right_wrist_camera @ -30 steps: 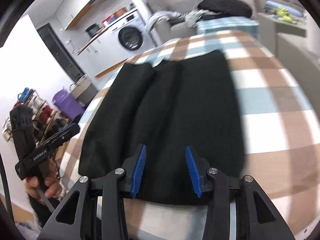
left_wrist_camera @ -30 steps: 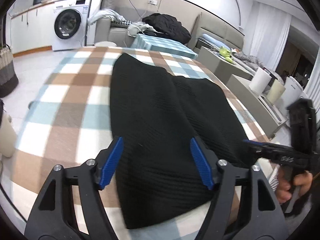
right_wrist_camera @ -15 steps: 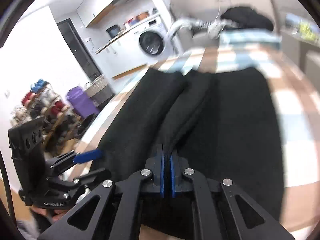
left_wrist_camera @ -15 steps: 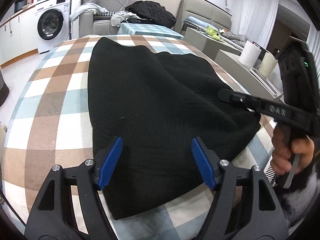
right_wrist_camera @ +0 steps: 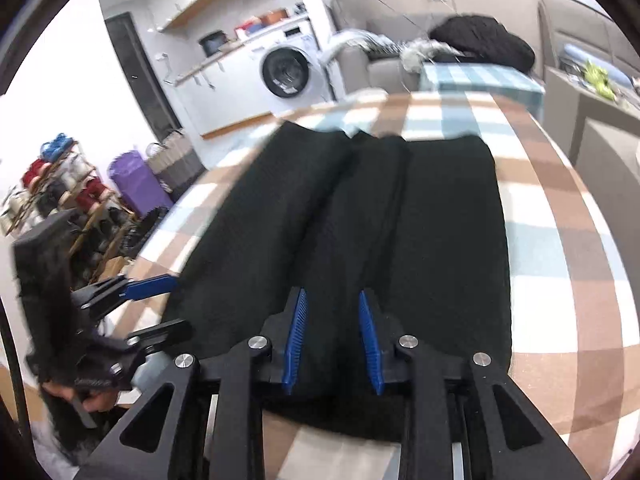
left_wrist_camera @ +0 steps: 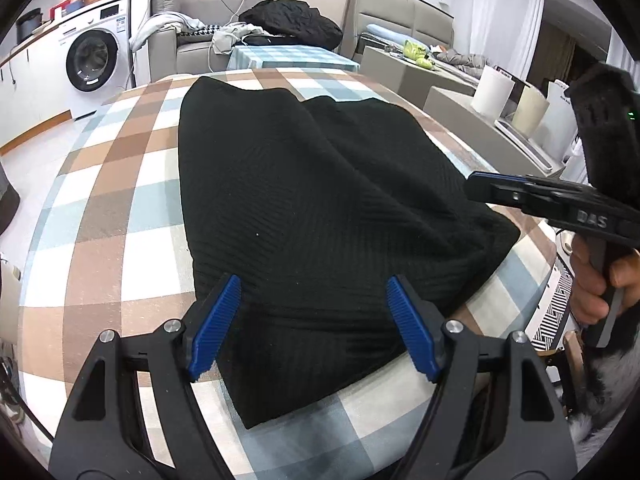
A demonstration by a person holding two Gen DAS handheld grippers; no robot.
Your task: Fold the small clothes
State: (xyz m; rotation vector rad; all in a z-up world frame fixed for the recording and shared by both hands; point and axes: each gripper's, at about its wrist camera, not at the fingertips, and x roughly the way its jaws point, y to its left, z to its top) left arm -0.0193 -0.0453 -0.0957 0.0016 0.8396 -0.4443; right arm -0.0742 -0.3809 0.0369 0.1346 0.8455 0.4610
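The left hand-held gripper (left_wrist_camera: 312,330) hangs spread wide over the near hem of the black ribbed knit garment (left_wrist_camera: 320,216), pinching nothing. The right hand-held gripper (right_wrist_camera: 332,338), its jaws opening, straddles a raised ridge of cloth without pressing it. The garment lies on the checked bench (left_wrist_camera: 112,216), long axis running from 6 toward 12 o'clock, both grippers at its near end.
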